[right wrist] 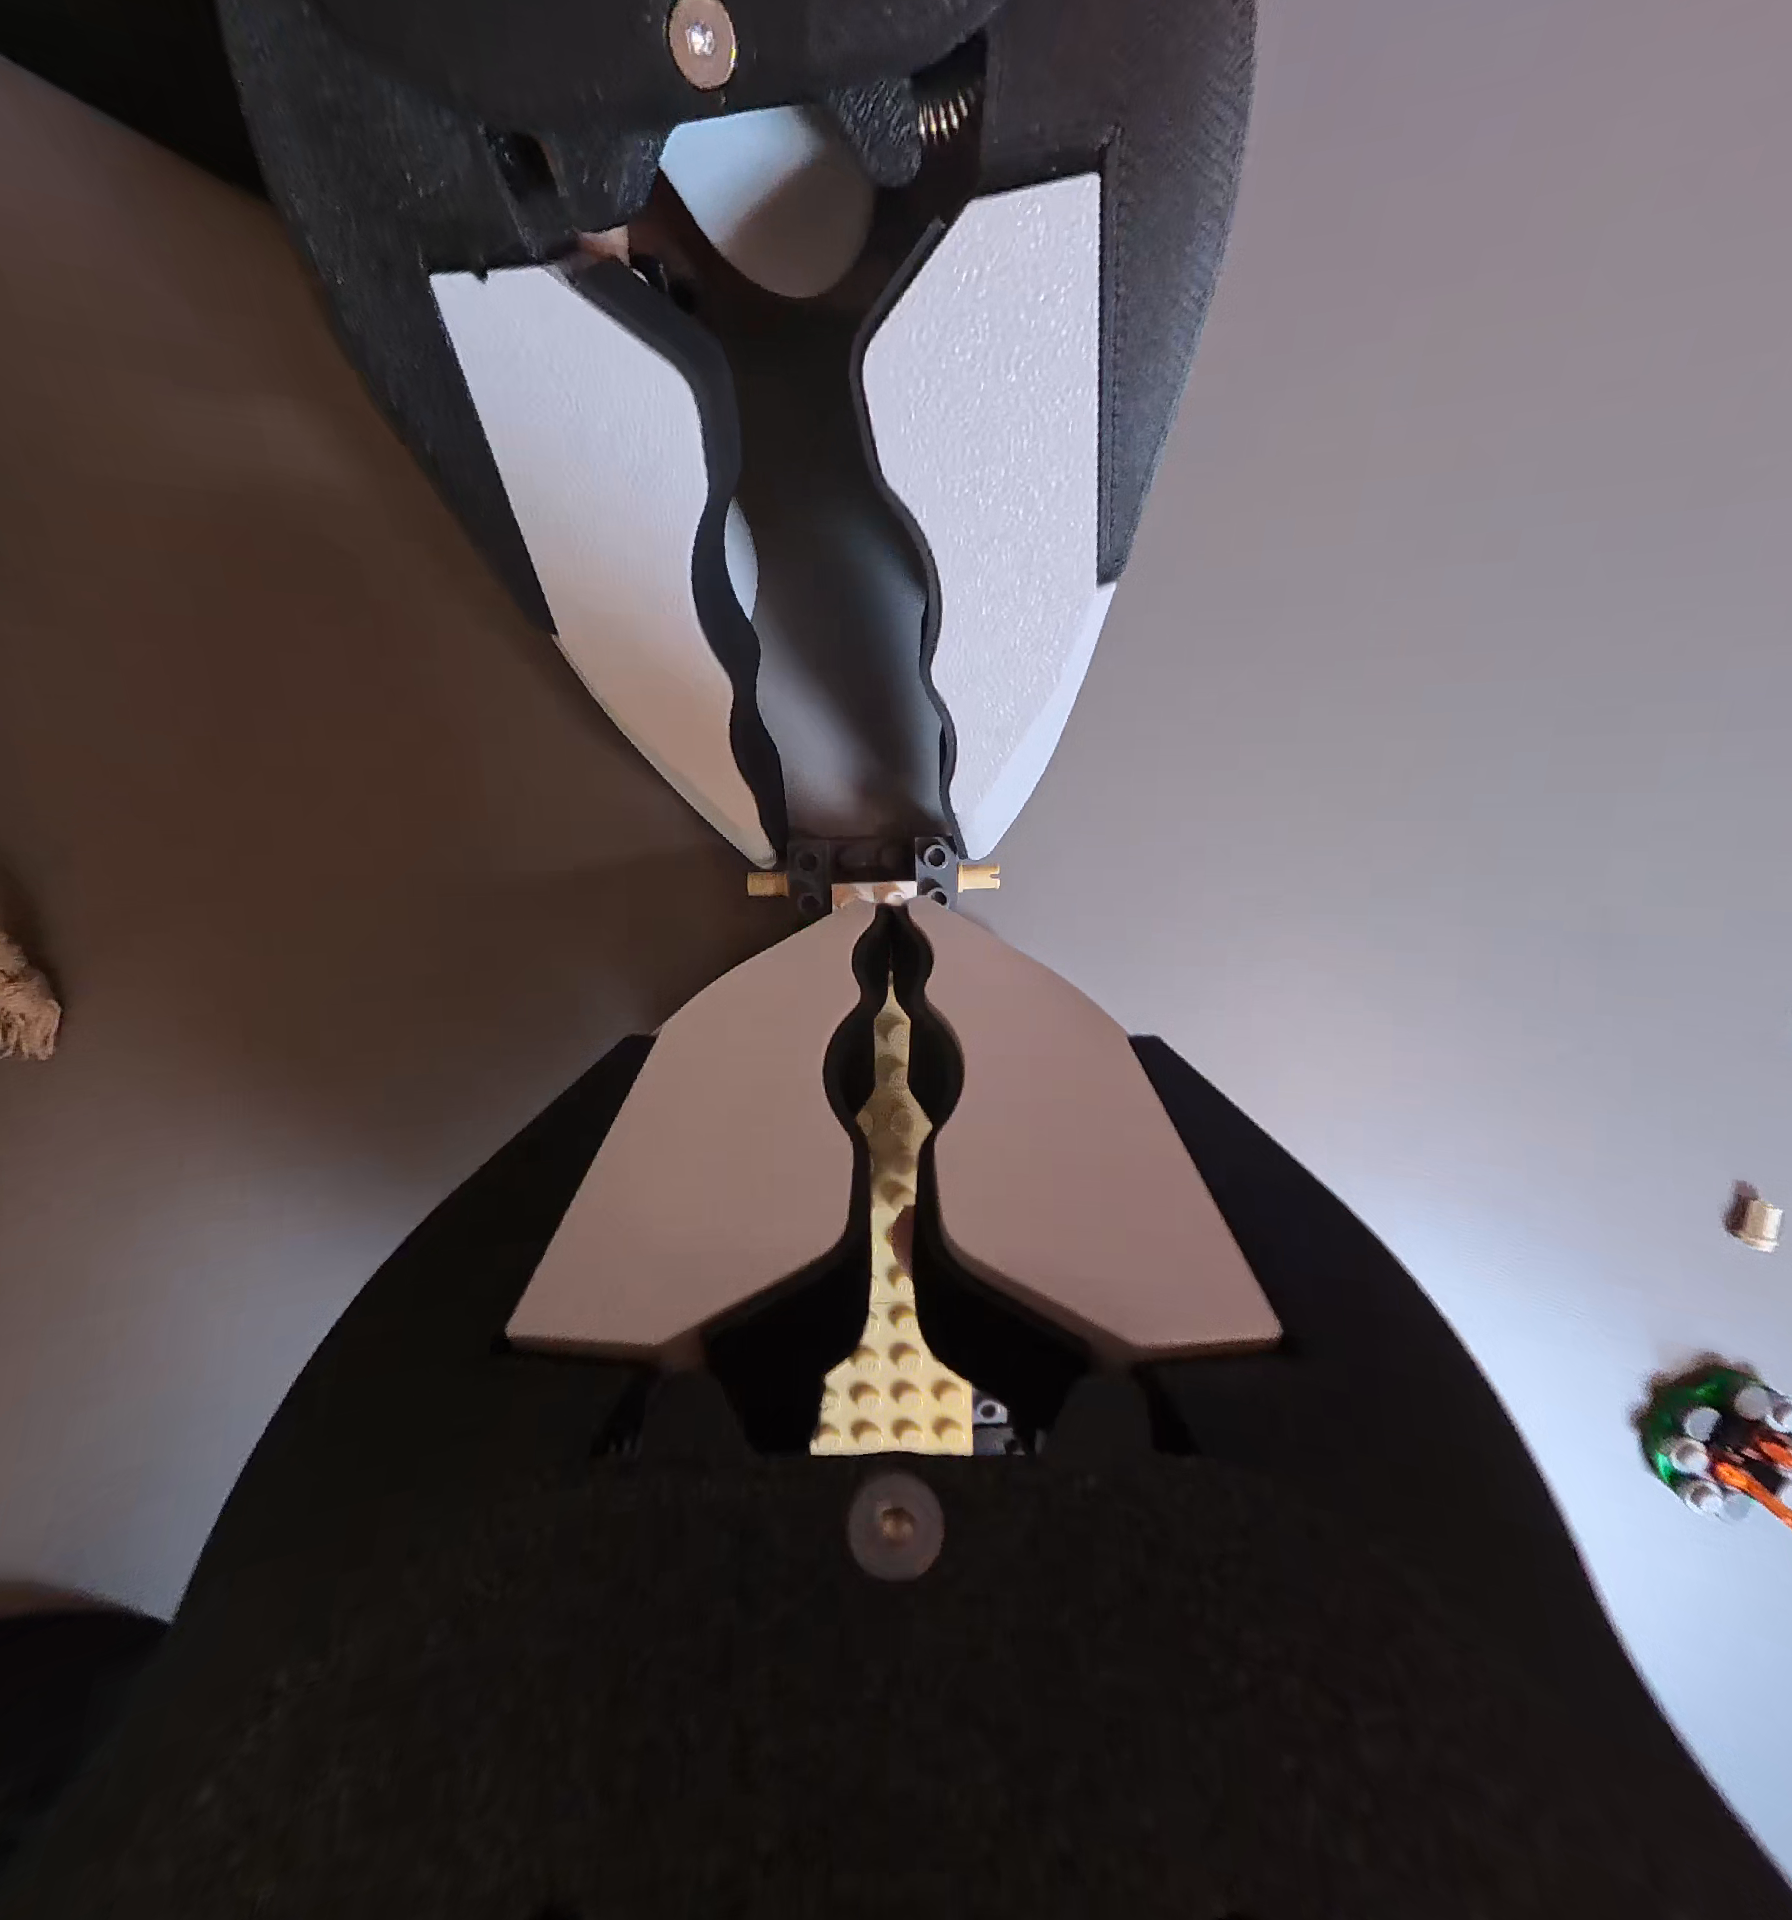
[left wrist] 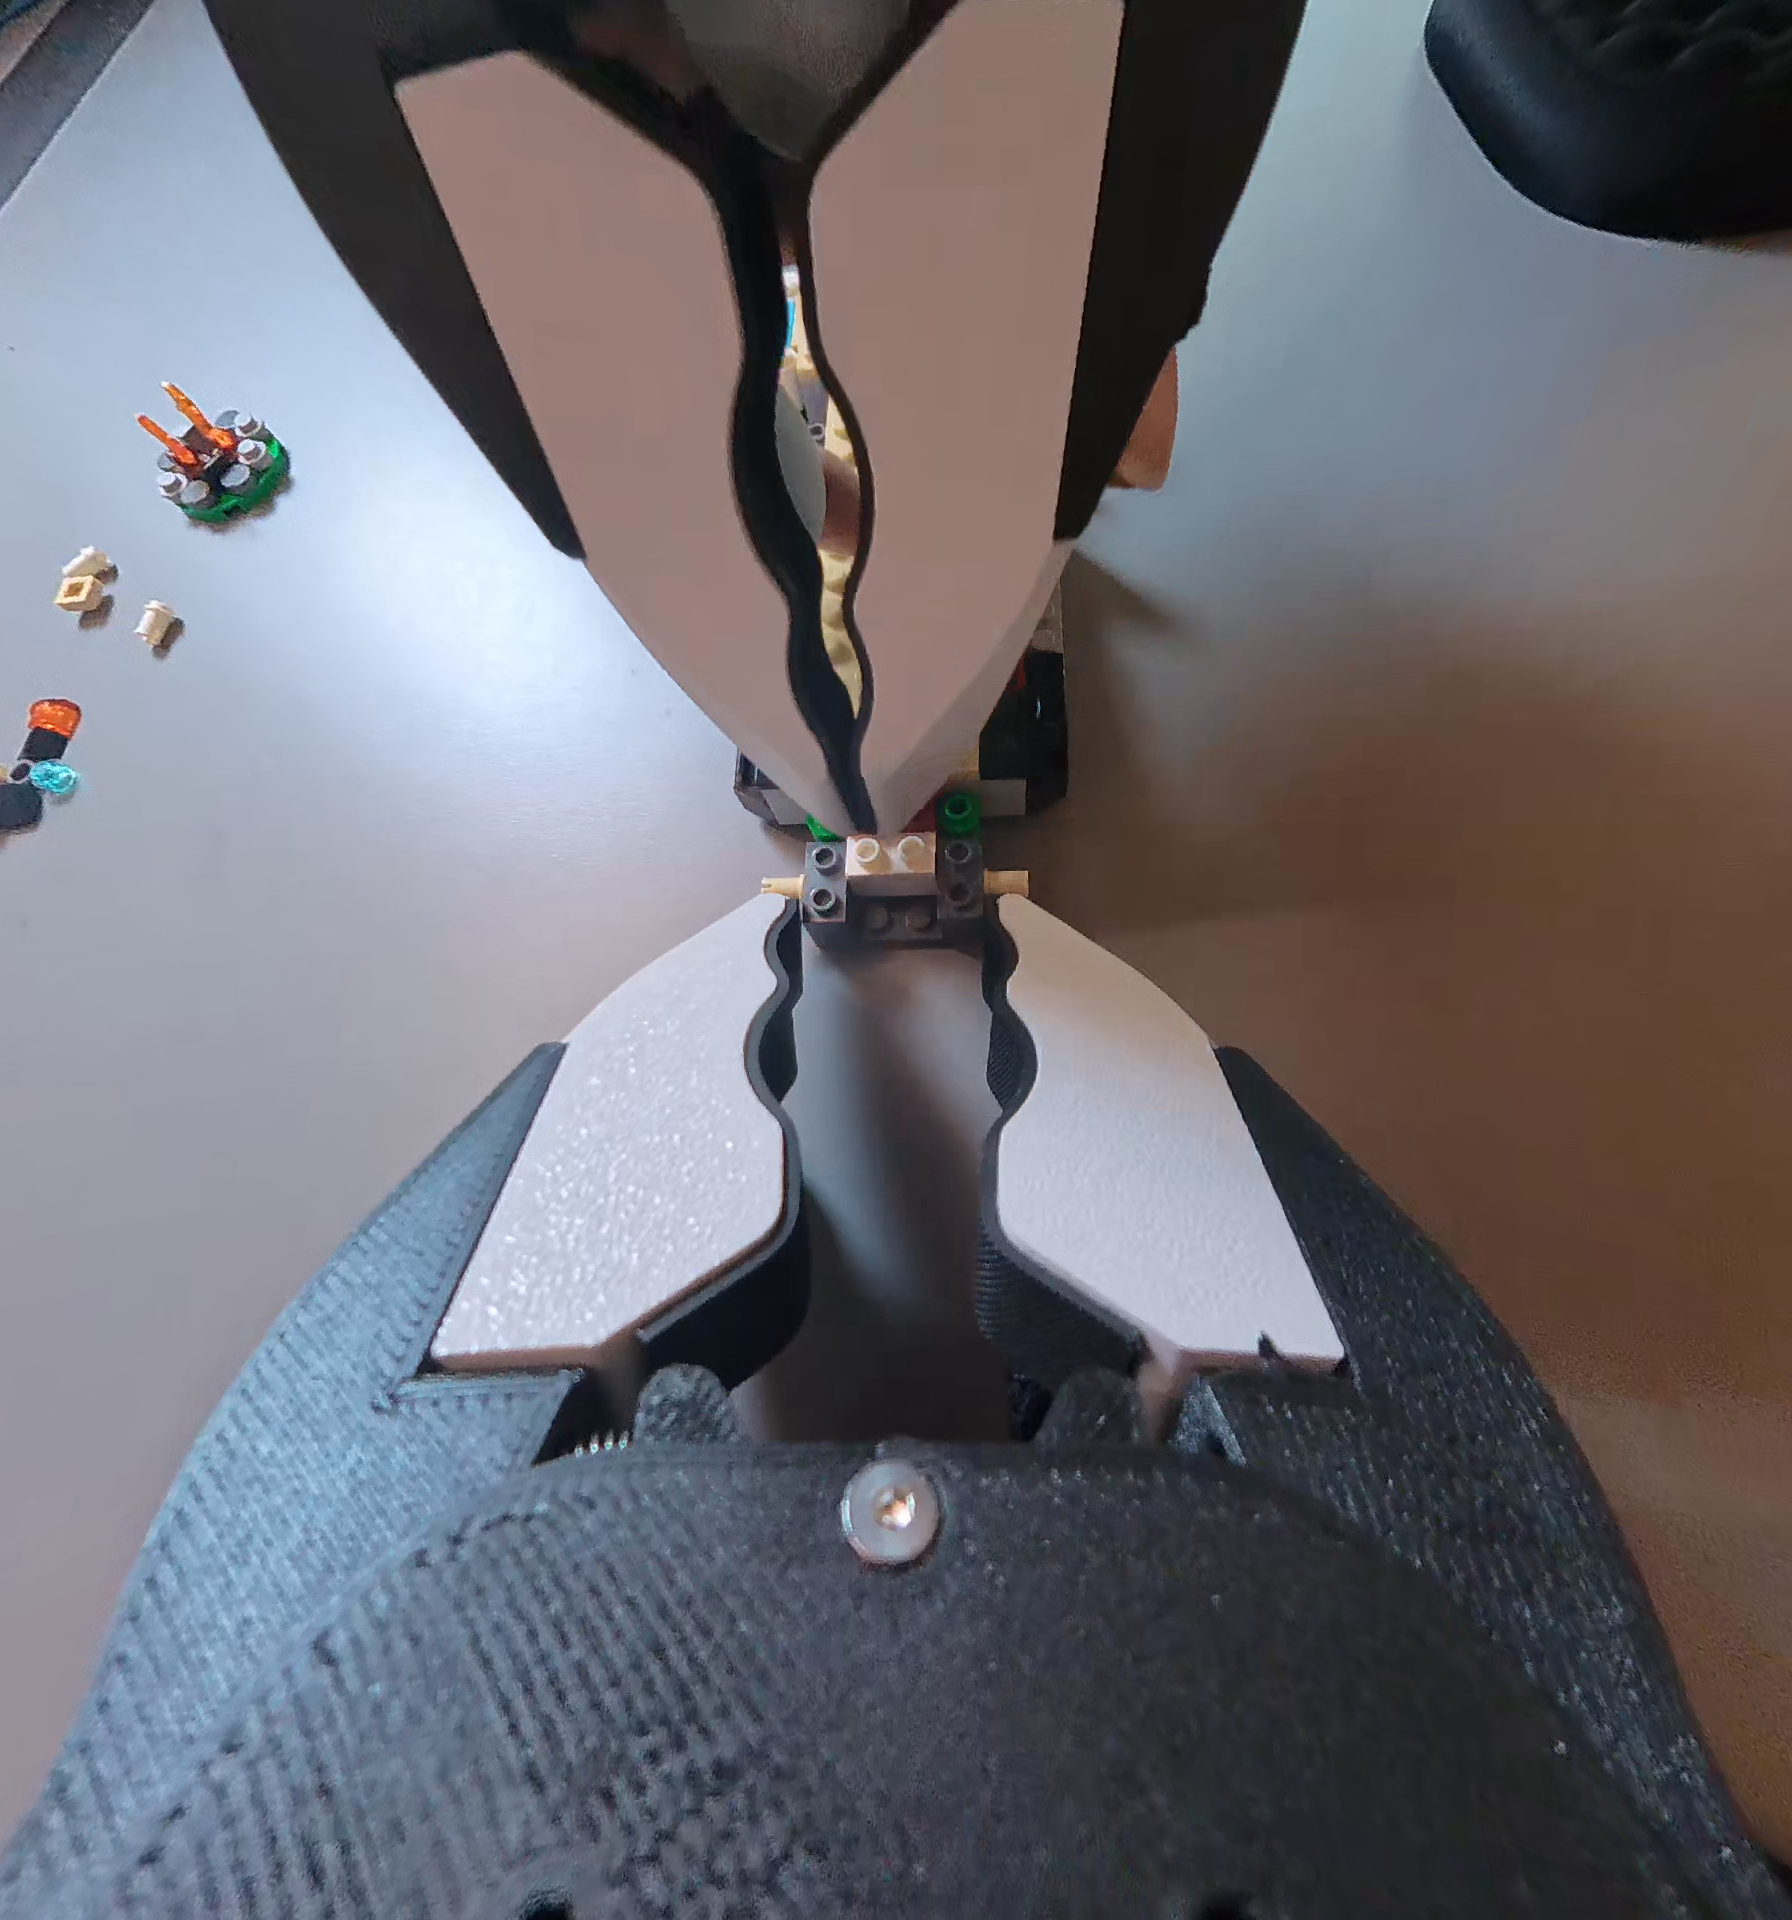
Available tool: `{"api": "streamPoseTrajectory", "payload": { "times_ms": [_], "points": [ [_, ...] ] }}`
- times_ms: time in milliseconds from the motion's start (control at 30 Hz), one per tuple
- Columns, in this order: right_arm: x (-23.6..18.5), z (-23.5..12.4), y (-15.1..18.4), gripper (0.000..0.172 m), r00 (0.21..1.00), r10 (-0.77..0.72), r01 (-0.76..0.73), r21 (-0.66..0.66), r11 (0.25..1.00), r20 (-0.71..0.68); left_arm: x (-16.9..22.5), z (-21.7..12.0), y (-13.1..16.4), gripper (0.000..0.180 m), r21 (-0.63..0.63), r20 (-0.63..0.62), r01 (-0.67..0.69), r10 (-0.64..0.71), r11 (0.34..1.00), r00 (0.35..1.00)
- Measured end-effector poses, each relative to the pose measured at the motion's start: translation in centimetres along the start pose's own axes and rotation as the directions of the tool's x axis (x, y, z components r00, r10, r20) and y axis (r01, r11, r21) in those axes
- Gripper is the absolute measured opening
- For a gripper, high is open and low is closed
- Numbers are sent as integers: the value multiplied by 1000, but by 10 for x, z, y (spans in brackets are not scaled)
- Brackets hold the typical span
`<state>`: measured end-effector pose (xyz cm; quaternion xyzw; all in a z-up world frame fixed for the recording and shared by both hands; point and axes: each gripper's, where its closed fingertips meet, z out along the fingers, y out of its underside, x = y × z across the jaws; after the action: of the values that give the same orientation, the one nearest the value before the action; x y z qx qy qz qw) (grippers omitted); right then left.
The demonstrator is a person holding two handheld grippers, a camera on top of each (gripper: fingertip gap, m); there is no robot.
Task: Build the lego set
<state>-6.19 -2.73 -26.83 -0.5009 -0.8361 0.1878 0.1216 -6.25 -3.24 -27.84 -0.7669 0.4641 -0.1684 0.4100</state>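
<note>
Left tongs [left wrist: 897, 920] gripped the dark grey studded brick assembly [left wrist: 897, 904] on the desk [left wrist: 404, 935]; right tongs [right wrist: 890, 914], tips together, pressed its white brick [left wrist: 887, 868] off-centre, risking tilt or slip

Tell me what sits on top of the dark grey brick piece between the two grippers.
On the dark grey brick piece sits a small white two-stud brick. The right gripper, fingertips together, touches its far edge. Green studs show behind; the rest there is covered by that gripper.
</note>
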Motion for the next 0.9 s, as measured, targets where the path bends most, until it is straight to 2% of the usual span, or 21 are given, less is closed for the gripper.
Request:
{"api": "streamPoseTrajectory", "payload": {
  "times_ms": [400, 767, 900],
  "points": [
    [-1, 4, 1, 0, 1000, 20, -20, -14, 1000, -1, 0, 1, -1, 34, 4, -2, 0, 0, 1000, 1000],
    [0, 6, 3, 0, 1000, -12, 13, -130, 991, 7, 0, 1, -1, 34, 3, -1, 6, -6, 1000, 1000],
    [0, 6, 3, 0, 1000, -1, 2, -135, 991, 9, 0, 1, -1, 34, 2, -4, 12, -12, 1000, 1000]
  ]
}}
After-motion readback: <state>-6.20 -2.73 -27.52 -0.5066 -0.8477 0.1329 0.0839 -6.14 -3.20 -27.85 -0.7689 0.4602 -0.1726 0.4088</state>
